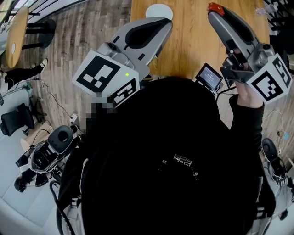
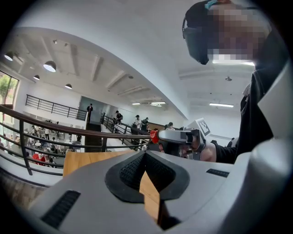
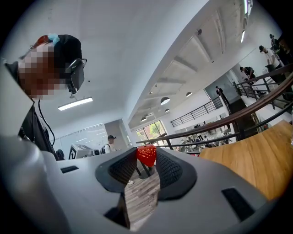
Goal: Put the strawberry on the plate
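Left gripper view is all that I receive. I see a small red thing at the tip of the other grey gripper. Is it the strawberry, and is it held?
Observer: Yes. The right gripper view shows the red strawberry pinched between the pads of the grey right gripper.
Operator: Where is the plate? I see only wood.
Observer: The round white plate lies on the light wooden table, at the top edge of the head view, near the tip of the grey left gripper.
Operator: Is the strawberry over it?
Observer: No. In the head view it shows beside the plate, against bare wood.
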Motion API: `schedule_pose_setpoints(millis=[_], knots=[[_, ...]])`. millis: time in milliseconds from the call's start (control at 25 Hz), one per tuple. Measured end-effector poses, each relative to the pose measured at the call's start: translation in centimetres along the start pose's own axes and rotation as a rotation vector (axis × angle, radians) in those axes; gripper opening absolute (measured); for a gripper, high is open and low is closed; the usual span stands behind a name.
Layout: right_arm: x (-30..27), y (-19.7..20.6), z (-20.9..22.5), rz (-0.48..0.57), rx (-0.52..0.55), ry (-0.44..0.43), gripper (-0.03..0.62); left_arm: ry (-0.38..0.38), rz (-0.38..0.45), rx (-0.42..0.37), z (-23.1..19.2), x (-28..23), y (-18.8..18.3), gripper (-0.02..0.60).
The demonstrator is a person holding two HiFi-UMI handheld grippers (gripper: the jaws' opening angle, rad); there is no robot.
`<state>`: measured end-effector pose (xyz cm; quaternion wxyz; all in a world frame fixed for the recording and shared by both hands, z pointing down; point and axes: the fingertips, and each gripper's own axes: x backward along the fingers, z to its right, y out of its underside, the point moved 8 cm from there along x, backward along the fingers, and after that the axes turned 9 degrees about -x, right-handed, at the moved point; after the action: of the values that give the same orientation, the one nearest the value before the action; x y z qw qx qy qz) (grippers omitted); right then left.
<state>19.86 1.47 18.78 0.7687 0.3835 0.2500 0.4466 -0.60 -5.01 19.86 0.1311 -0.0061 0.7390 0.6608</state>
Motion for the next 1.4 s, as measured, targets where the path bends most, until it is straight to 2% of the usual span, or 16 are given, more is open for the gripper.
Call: schedule_pose_setpoints(millis=[200, 360, 520, 600, 800, 1080, 1400], knots=[[0.9, -0.9, 1.2, -0.017, -0.042, -0.031, 0.14, -0.022, -0.064, 0.013, 1.3, -0.8, -1.3, 0.003], [0.1, -2.2, 3.7, -0.011, -0.087, -0.048, 0.14, -0.067, -0.126, 0.033, -0.1, -1.9, -1.9, 0.003], [0.9, 0.3, 2.4, 0.006, -0.103, -0.034, 0.14, -0.08, -0.142, 0.031, 0.5, 0.1, -0.7, 0.003], [1.1, 0.6, 2.4, 0.014, -0.104, -0.011, 0.14, -0.069, -0.138, 0.024, 0.0, 0.2, -0.7, 0.003], [-0.6, -0.5, 5.9, 0.042, -0.078, 0.049, 0.14, -0.013, -0.108, 0.01, -4.4, -3.5, 0.0, 0.003], [-0.3, -0.7, 5.6, 0.105, -0.043, 0.171, 0.14, 0.089, -0.06, -0.039, -7.0, -4.6, -0.3, 0.003], [-0.6, -1.4, 4.4, 0.131, -0.023, 0.188, 0.14, 0.121, -0.051, -0.07, -7.5, -5.3, -1.0, 0.003]])
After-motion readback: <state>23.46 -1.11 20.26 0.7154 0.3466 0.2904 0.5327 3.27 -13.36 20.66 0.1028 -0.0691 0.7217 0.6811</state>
